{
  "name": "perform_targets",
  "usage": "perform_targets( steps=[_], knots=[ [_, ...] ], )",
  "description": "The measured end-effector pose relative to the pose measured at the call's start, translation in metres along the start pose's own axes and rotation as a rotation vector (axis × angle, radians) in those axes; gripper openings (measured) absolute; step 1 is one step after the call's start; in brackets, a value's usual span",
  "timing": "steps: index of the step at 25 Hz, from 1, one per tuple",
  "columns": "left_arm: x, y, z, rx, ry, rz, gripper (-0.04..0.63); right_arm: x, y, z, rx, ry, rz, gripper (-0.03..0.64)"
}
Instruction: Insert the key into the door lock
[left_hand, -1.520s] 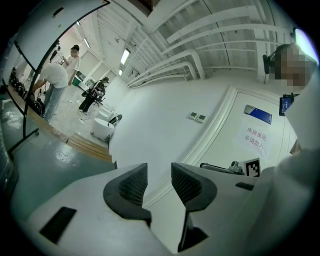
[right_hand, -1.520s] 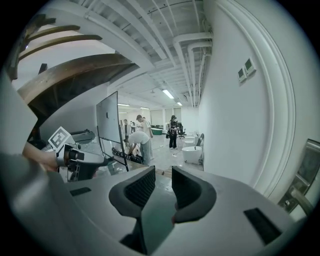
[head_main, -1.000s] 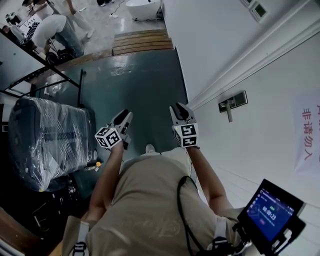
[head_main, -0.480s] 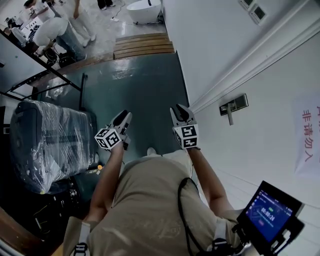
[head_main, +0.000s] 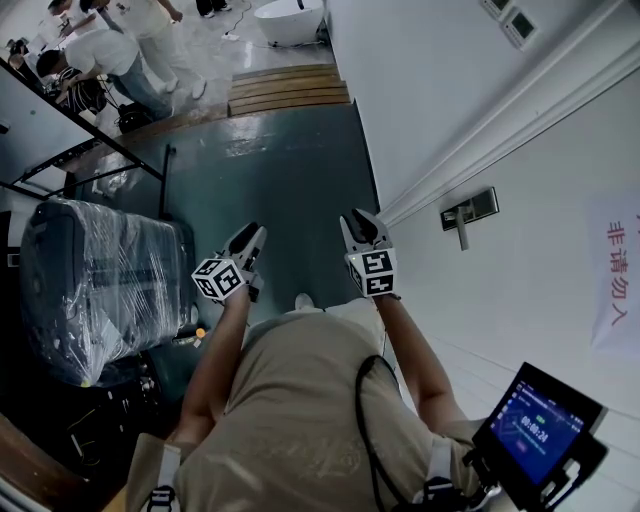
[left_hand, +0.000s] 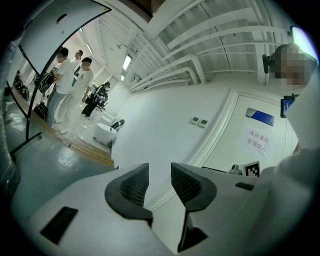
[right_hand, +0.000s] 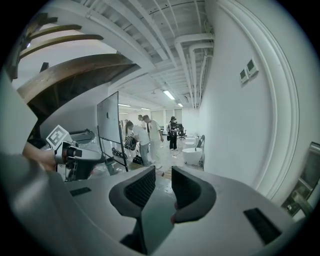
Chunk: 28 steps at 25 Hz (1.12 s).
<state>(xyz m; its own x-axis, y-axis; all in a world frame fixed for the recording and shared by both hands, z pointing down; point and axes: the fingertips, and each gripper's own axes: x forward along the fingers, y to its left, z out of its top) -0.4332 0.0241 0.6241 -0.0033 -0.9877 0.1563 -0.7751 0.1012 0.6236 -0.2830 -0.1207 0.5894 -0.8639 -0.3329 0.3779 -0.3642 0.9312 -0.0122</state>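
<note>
Head view: left gripper (head_main: 256, 231) and right gripper (head_main: 360, 217), fingers apart, empty; door lock (head_main: 466, 210) small, indistinct.

The door handle (head_main: 466, 211) sits on the door (head_main: 540, 260) at my right. A wrapped case (head_main: 95, 285) stands on the floor (head_main: 290, 180) at left. Far ahead lie wooden steps (head_main: 288, 86), with a tub (head_main: 285, 18) behind them. The left gripper (head_main: 255, 233) and right gripper (head_main: 363, 222) are side by side between case and door.
</note>
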Motion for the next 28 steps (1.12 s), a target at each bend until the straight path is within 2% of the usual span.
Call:
perform_targets(
  steps=[13,19,28],
  knots=[
    [-0.003,-0.001,-0.007,-0.008,0.009,0.003,0.145,0.001,0.001,-0.001,-0.004,0.008,0.003,0.087],
    [-0.001,-0.003,-0.01,-0.019,0.015,-0.011,0.145,-0.003,0.006,-0.001,-0.058,0.017,0.012,0.086],
    [0.023,-0.019,-0.02,-0.016,0.062,-0.051,0.144,-0.02,-0.018,-0.004,-0.024,0.006,-0.036,0.086]
  ],
)
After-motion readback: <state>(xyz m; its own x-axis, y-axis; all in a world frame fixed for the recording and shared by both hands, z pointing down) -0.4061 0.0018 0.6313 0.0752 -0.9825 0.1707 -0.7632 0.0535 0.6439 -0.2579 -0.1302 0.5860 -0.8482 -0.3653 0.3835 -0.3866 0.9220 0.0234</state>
